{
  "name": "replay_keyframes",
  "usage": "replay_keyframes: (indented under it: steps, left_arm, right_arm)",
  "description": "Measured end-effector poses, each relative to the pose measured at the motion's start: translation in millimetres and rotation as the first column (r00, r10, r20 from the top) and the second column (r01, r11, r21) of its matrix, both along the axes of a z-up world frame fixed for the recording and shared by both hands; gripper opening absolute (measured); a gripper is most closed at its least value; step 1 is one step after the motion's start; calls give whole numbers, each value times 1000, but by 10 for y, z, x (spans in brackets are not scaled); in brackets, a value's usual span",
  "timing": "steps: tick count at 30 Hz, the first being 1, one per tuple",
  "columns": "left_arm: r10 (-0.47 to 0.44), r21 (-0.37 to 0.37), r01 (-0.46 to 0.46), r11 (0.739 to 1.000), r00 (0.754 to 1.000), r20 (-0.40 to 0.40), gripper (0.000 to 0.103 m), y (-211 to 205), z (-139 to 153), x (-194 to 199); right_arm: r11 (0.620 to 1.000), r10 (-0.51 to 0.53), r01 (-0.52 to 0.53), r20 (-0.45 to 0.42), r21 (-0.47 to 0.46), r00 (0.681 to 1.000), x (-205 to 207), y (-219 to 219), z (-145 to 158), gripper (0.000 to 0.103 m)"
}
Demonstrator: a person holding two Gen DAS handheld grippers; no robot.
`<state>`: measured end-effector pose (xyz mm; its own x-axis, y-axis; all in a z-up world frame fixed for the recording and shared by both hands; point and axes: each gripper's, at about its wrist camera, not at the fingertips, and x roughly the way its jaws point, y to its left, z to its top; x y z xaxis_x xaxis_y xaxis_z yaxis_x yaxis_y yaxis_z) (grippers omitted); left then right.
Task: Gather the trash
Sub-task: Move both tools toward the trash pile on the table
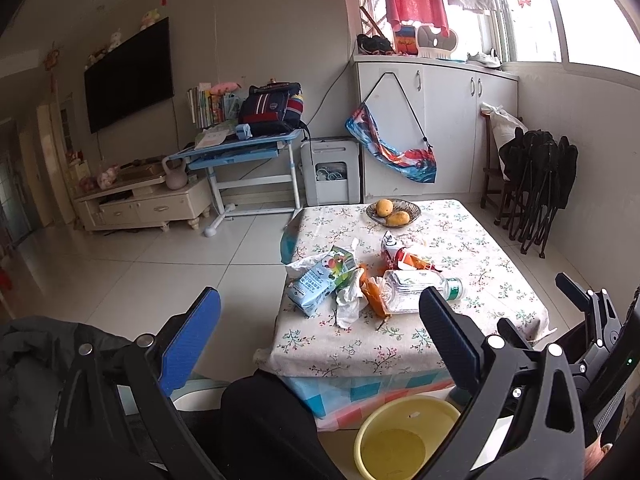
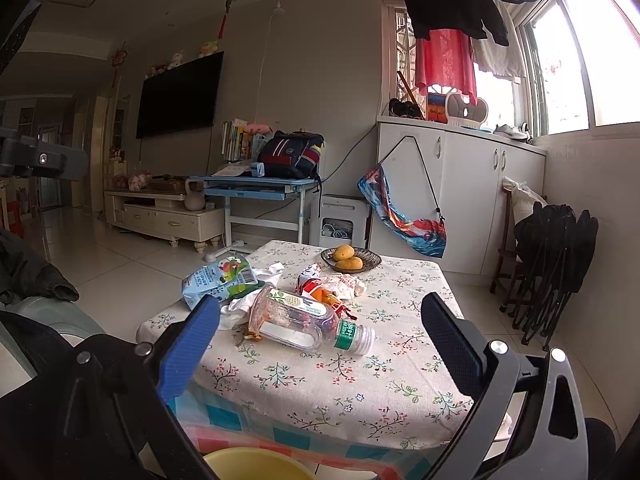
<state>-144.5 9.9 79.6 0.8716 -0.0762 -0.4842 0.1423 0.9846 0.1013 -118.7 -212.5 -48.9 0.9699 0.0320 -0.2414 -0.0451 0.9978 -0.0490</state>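
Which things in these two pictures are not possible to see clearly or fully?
- Yellow plastic basin: left wrist view, partly behind the left tongs' finger; right wrist view, cut by the bottom edge.
- Orange wrapper: mostly under the clear plastic bottle and the white crumpled tissue.
- Print on the light blue snack bag: too small.
- Outside the window: overexposed.

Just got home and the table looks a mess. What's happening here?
Trash collection is about to start. Both tools, left tool and right tool, hover open and empty before the table. A plastic bottle, blue snack bag and wrappers lie untouched; a yellow bin waits below.
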Motion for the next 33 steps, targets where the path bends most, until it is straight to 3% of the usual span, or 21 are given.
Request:
replay_keyframes:
  steps: [33]
  left_arm:
    - [14, 2, -14, 1000, 1000, -25, 96, 46, -121, 73]
  right_arm:
    - [1000, 24, -24, -18, 15, 1000, 2, -5, 50, 97]
